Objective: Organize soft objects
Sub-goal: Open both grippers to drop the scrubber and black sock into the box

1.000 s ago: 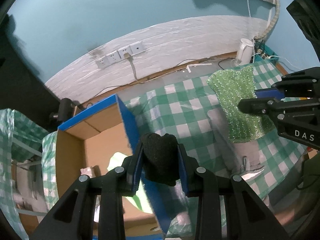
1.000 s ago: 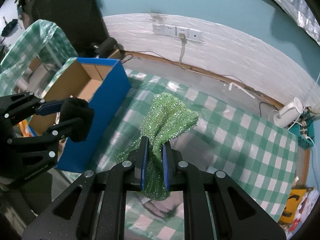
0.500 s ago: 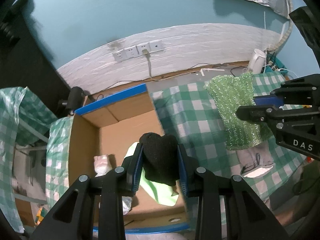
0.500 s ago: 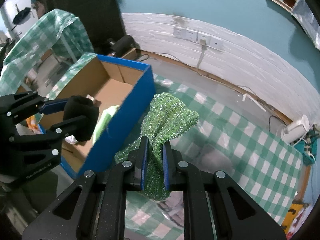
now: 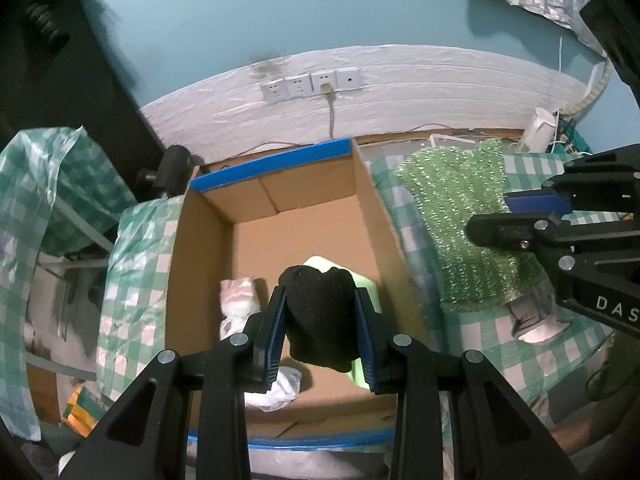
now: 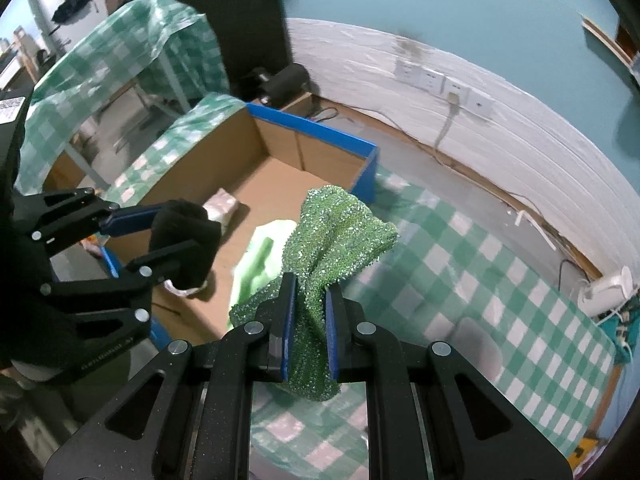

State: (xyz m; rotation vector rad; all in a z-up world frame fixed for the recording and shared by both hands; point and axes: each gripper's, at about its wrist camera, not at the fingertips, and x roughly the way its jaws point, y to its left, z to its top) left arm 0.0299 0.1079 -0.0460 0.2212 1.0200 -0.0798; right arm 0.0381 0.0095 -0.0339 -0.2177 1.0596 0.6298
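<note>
My left gripper (image 5: pixel 320 312) is shut on a black knitted cloth (image 5: pixel 320 320) and holds it above the inside of an open cardboard box (image 5: pixel 300 228) with blue edges. It also shows in the right wrist view (image 6: pixel 176 236). My right gripper (image 6: pixel 310 300) is shut on a sparkly green cloth (image 6: pixel 336 232) and holds it over the box's right wall; that cloth also shows in the left wrist view (image 5: pixel 460 216). A light green cloth (image 5: pixel 364 284) and a pink and white bundle (image 5: pixel 238 300) lie on the box floor.
A table with a green checked cover (image 6: pixel 460 264) lies to the right of the box. A grey item (image 5: pixel 536 316) lies on it. A white wall strip with sockets (image 5: pixel 312 84) runs behind. Another checked-covered table (image 6: pixel 120 48) stands left.
Both grippers have moved left with their cloths. The black cloth went from the box's right wall to above the box floor. The green cloth came from the table to the box's right side.
</note>
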